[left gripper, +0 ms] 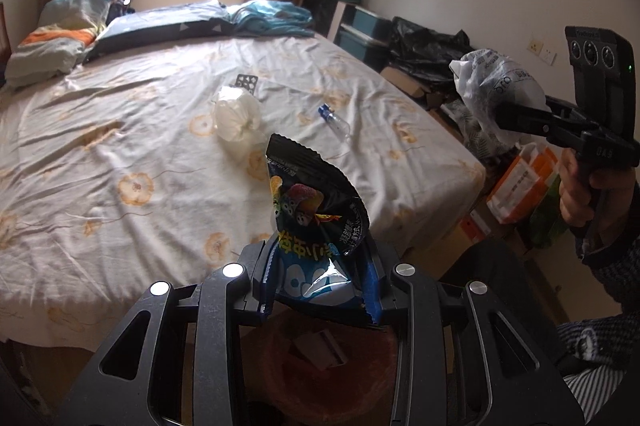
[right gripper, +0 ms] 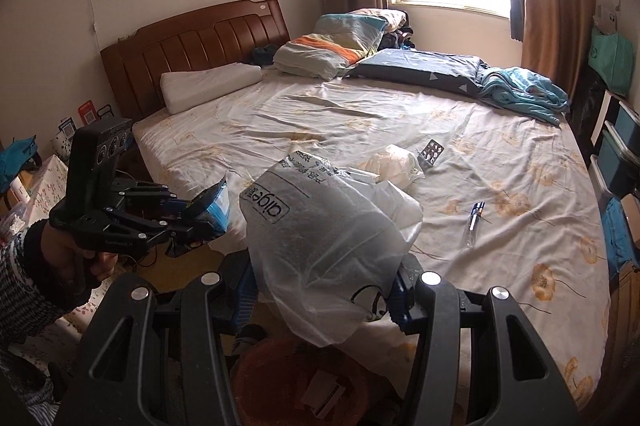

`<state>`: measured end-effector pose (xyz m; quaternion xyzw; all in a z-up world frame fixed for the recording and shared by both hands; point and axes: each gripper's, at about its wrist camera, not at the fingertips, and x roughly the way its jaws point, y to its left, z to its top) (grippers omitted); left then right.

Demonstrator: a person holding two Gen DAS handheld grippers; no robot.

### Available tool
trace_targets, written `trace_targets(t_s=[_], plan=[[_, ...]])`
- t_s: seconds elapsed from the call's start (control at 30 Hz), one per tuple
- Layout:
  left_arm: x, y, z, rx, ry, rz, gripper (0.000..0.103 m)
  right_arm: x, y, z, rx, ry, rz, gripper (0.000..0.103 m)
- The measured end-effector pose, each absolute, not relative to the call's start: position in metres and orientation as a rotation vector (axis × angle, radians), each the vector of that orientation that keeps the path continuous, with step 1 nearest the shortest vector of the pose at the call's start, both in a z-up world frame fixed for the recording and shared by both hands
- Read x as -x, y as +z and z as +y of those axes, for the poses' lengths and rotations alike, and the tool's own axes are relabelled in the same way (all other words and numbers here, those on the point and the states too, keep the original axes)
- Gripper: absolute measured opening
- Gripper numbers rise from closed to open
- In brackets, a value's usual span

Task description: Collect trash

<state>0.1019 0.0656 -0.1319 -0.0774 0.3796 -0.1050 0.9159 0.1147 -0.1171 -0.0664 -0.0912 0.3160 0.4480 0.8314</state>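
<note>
A dark snack bag (left gripper: 310, 222) is held up by the left gripper (left gripper: 320, 282). The jaws are squeezed on the bottom of the bag, and its torn top stands up above them. In the right wrist view, the same gripper (right gripper: 196, 212) is seen at the left, held by a hand (right gripper: 60, 258) in a knitted sleeve (right gripper: 16, 290), with the blue end of the bag (right gripper: 218, 206) sticking out of it.

A crinkly white plastic bag (right gripper: 320, 238) with dark print is held by the right gripper (right gripper: 320, 290). The jaws are clamped on the lower part of it, and the rest puffs up in front of the camera. In the left wrist view, this bag (left gripper: 496, 86) is seen at the far right, gripped at the tip of the right gripper (left gripper: 504, 120).

Both bags are held up in the air over the near edge of the bed (left gripper: 100, 146). Below the grippers, near the bottom of both views, a round orange bin (right gripper: 280, 374) is seen, with a flat scrap of card (right gripper: 324, 394) inside it.

More trash is left lying on the flowered sheet. A wad of white tissue (left gripper: 236, 118) is in the middle. A pill strip (left gripper: 247, 82) is just behind it. A small clear bottle with a blue cap (left gripper: 334, 118) lies to the right of the tissue, apart from it.
</note>
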Motion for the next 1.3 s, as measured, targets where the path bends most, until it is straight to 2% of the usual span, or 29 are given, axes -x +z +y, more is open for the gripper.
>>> trace_targets(t_s=[0.53, 1.3], plan=[[-0.065, -0.218, 0.046, 0.264, -0.231, 0.963, 0.033, -0.075, -0.155, -0.115, 0.317, 1.035, 0.870, 0.051], [-0.075, -0.360, 0.010, 0.305, -0.271, 1.387, 0.033, -0.084, -0.301, -0.094, 0.542, 1.046, 1.215, 0.051]])
